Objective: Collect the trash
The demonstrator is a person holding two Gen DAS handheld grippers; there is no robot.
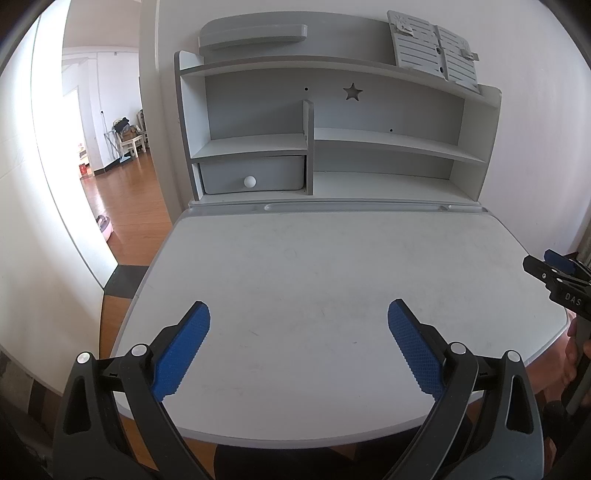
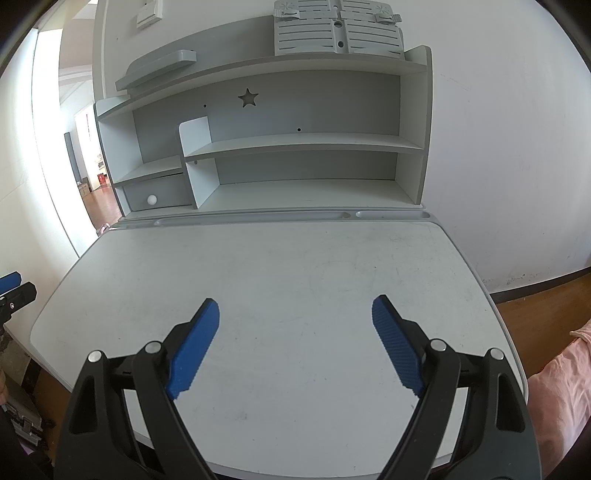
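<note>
No trash shows in either view. My left gripper point(image 1: 299, 314) hangs open over the near part of a pale grey desk top point(image 1: 332, 258), its blue pads wide apart with nothing between them. My right gripper point(image 2: 295, 306) is likewise open above the desk top point(image 2: 277, 266), nothing between its blue pads. The right gripper's tip point(image 1: 554, 269) shows at the right edge of the left wrist view. At the far left of the right wrist view the left gripper's tip point(image 2: 14, 288) peeks in.
A grey hutch point(image 1: 332, 147) with shelves, a star cut-out and a small drawer with a white knob point(image 1: 250, 181) stands at the desk's back. A slatted book stand point(image 2: 338, 35) sits on top. Wooden floor point(image 1: 122, 199) lies left, white wall right, pink cloth point(image 2: 557, 384) at lower right.
</note>
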